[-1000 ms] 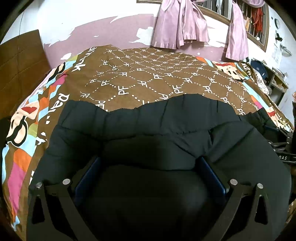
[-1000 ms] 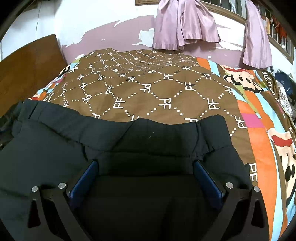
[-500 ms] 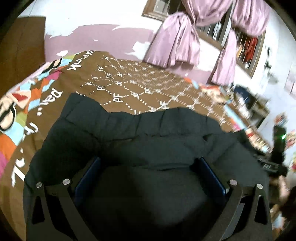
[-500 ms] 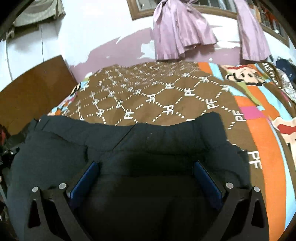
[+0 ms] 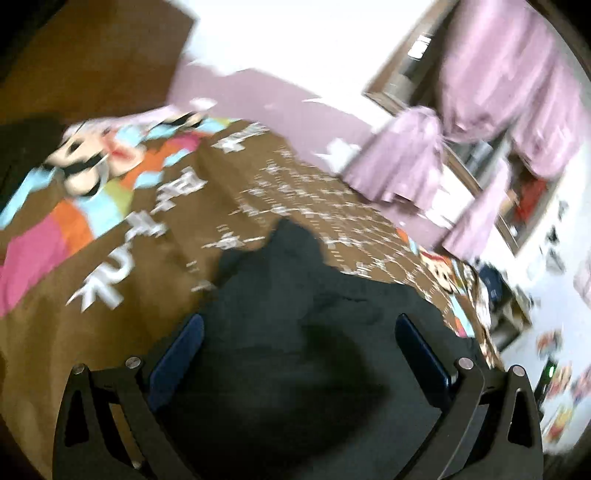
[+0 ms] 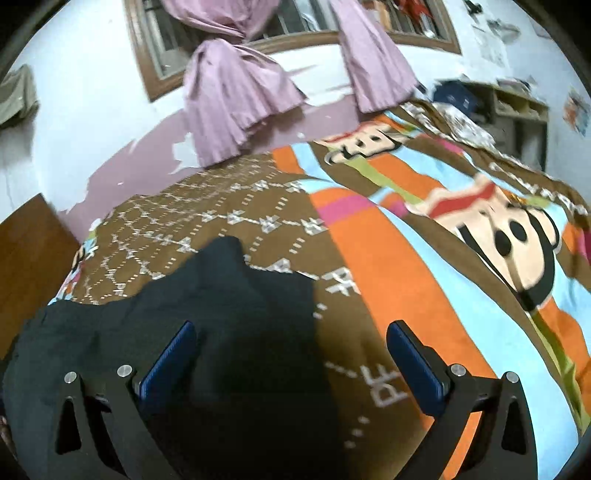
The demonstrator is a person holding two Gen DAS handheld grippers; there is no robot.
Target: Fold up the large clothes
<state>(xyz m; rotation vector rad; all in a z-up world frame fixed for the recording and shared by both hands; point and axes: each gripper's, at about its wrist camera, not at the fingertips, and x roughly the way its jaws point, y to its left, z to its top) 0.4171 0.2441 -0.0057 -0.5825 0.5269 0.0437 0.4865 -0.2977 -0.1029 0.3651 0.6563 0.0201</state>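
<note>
A large black padded garment lies on the brown cartoon-print bedspread. The left wrist view is blurred by motion. My left gripper hovers over the garment, open, its blue pads wide apart with nothing pinched between them. In the right wrist view the same garment fills the lower left, one corner pointing towards the wall. My right gripper is open above the garment's right edge, with its right pad over bare bedspread.
Purple curtains hang at a barred window behind the bed. A wooden headboard stands at the left. A cluttered shelf sits past the bed's far right corner. The bedspread stretches bare beyond the garment.
Both views have tilted and pulled back. The left view turned blurry and swung sideways. The right view turned right, so the garment now sits left of centre. Both grippers stay wide.
</note>
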